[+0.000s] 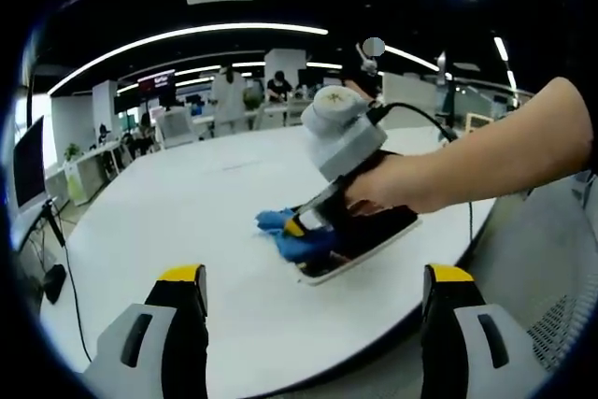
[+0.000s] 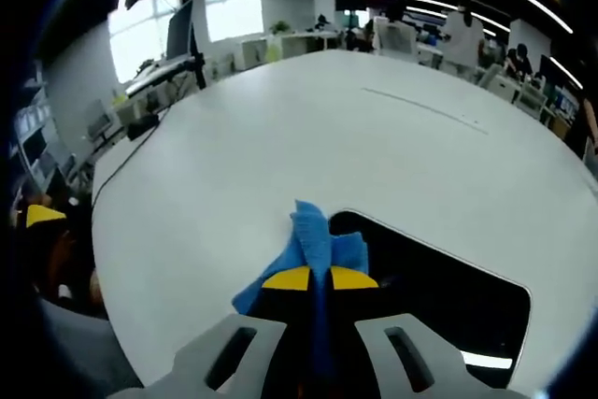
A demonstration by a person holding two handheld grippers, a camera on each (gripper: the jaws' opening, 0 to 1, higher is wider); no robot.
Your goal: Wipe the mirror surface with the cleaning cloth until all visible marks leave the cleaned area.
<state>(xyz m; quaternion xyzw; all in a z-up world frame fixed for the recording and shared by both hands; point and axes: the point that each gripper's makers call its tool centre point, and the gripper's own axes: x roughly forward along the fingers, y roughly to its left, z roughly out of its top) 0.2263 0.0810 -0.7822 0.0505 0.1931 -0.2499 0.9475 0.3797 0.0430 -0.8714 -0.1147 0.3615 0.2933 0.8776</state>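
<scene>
A white-framed mirror [image 1: 374, 242] lies flat on the round white table [image 1: 206, 203], its glass dark. A blue cleaning cloth [image 1: 291, 234] is bunched on the mirror's left end. My right gripper [image 1: 304, 223], held by a hand, is shut on that cloth and presses it onto the glass. From the right gripper view the cloth [image 2: 313, 242] sticks out ahead of my shut right gripper [image 2: 320, 278], over the near corner of the mirror [image 2: 439, 292]. My left gripper [image 1: 318, 279] hovers open near the table's front edge, short of the mirror, holding nothing.
A person's forearm [image 1: 505, 151] reaches in from the right above the mirror. A cable [image 1: 425, 117] trails off the right gripper. Desks, monitors and people stand beyond the table. The table edge [image 1: 308, 366] runs just below the left jaws.
</scene>
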